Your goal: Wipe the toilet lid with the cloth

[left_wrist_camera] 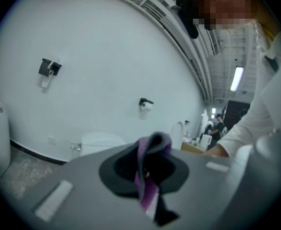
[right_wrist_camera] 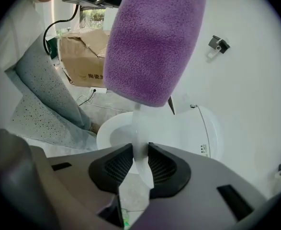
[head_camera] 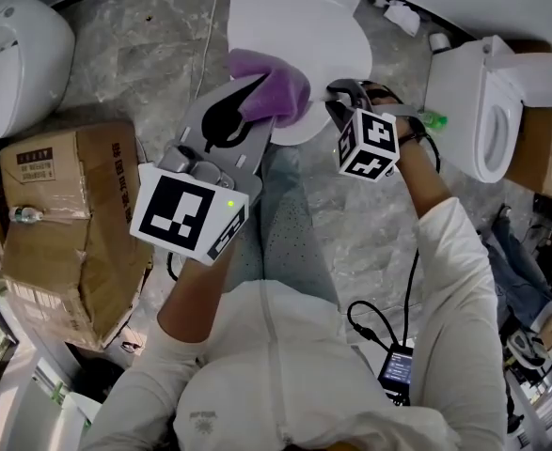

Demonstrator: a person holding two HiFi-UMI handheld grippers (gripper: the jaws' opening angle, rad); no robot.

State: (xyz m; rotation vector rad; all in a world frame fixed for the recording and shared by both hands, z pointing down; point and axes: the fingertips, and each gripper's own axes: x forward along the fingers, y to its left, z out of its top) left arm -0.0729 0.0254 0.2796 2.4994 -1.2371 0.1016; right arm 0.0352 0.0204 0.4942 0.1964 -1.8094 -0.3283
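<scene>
Head view: I see left gripper (head_camera: 257, 97) carrying purple cloth (head_camera: 277, 87) at its tip, over near edge of toilet lid (head_camera: 294, 26). Right gripper (head_camera: 339, 97) sits just beside cloth, at same edge. Cardboard box (head_camera: 69, 224) on floor at left, second toilet (head_camera: 482, 111) at right.

Left gripper view: left gripper (left_wrist_camera: 147, 166) clamped tight on fold of cloth (left_wrist_camera: 145, 186); white wall (left_wrist_camera: 106, 71) beyond.

Right gripper view: right gripper (right_wrist_camera: 140, 159) narrowly parted, thin white edge of toilet lid (right_wrist_camera: 139, 138) standing between pads, not pinched. Cloth (right_wrist_camera: 154, 47) hangs above.
</scene>
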